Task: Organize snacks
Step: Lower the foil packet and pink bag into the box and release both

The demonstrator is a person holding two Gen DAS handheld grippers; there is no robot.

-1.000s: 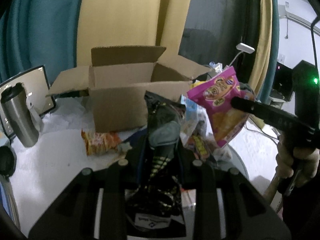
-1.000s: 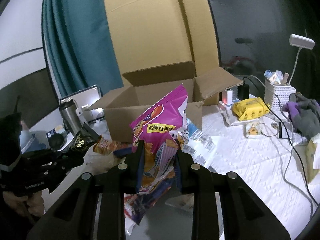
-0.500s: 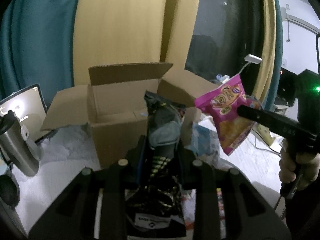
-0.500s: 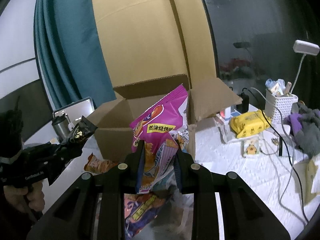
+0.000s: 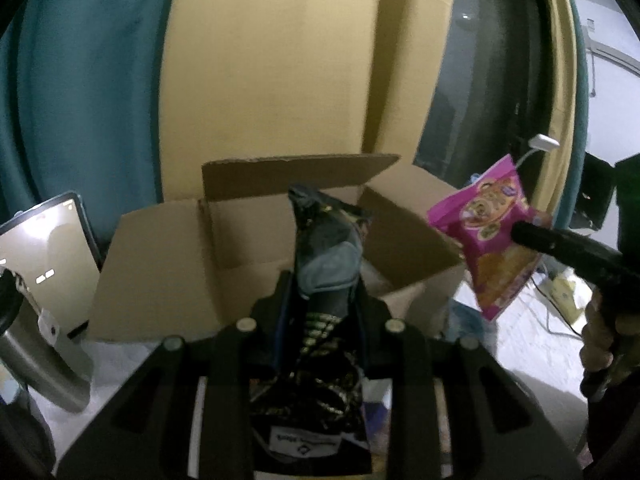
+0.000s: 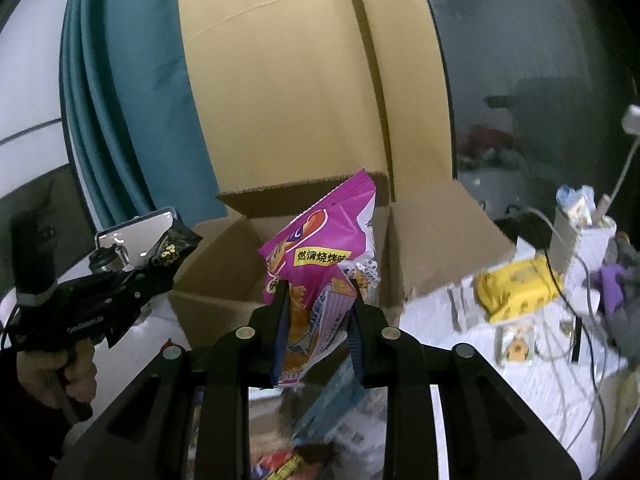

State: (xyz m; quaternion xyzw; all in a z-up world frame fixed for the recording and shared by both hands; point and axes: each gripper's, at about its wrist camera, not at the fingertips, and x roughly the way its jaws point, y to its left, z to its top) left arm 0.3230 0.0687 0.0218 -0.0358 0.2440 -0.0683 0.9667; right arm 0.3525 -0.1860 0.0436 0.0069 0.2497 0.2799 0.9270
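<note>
The left gripper [image 5: 320,300] is clamped on a black snack bag [image 5: 326,256] with gold print, held upright with its crimped top toward twelve o'clock, right in front of the open cardboard box [image 5: 248,240]. The right gripper [image 6: 316,320] is clamped on a pink snack bag [image 6: 324,252], also standing upright between its fingers; from the left wrist view that pink bag hangs at about three o'clock, beside the box's right flap. Both bags are in the air, near the box mouth but not yet over its hollow. The box stands on the white-covered table [image 6: 540,380] with all flaps folded out, and what shows of its inside looks bare, though its floor is mostly hidden. More packets [image 6: 328,408] lie on the table below the right gripper at six o'clock, blurred. So the sorting seems barely begun: two snacks are lifted and near their destination, none visibly packed, and, judging from the loose packets, several more trips remain after these two go in.
</note>
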